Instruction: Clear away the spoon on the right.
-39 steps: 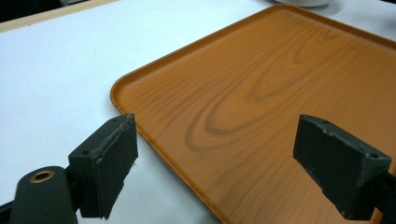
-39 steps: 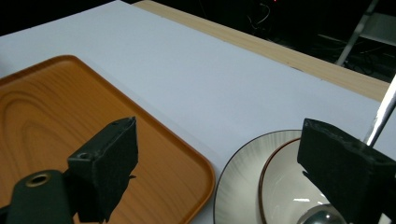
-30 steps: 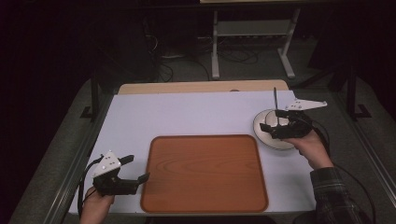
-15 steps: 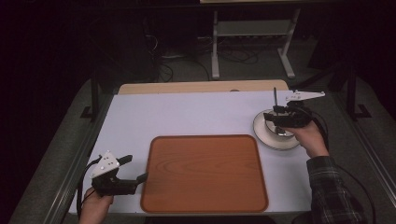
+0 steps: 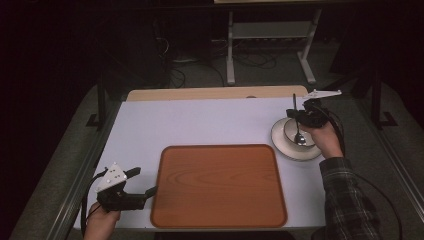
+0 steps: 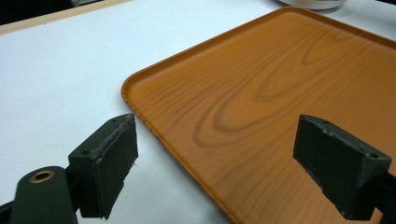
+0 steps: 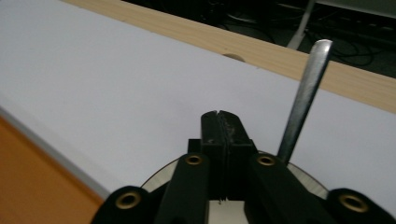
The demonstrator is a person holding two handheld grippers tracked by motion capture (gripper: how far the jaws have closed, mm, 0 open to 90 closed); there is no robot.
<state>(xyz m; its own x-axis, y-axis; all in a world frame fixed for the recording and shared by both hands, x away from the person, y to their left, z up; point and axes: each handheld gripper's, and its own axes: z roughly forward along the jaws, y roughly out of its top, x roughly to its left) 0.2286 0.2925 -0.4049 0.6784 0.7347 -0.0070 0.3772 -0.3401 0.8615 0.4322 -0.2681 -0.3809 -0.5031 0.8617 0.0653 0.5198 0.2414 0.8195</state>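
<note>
Since the earlier pictures the right claw (image 5: 301, 116) has moved a little farther from the person, toward the back of the bowl (image 5: 298, 132), while the left claw (image 5: 141, 186) has stayed by the tray's near left corner. The bowl sits on a white plate (image 5: 285, 146), just beside the tray's (image 5: 218, 186) far right corner. A spoon (image 5: 296, 125) stands in the bowl, its handle rising nearly upright beside the right claw. In the right gripper view the two black jaws are pressed flat together with nothing between them, and the spoon handle (image 7: 303, 99) passes to one side of them, apart from the pads; the plate's rim (image 7: 161, 175) shows below. The left claw is spread wide and holds nothing: in the left gripper view its jaws straddle the tray's rounded corner (image 6: 140, 88), one over the white bench (image 6: 60, 79), the other over the orange wood-grain surface. The tray lies flat on the bench (image 5: 200, 122), bare. The bench's back edge (image 5: 210, 93) is a strip of pale wood.
</note>
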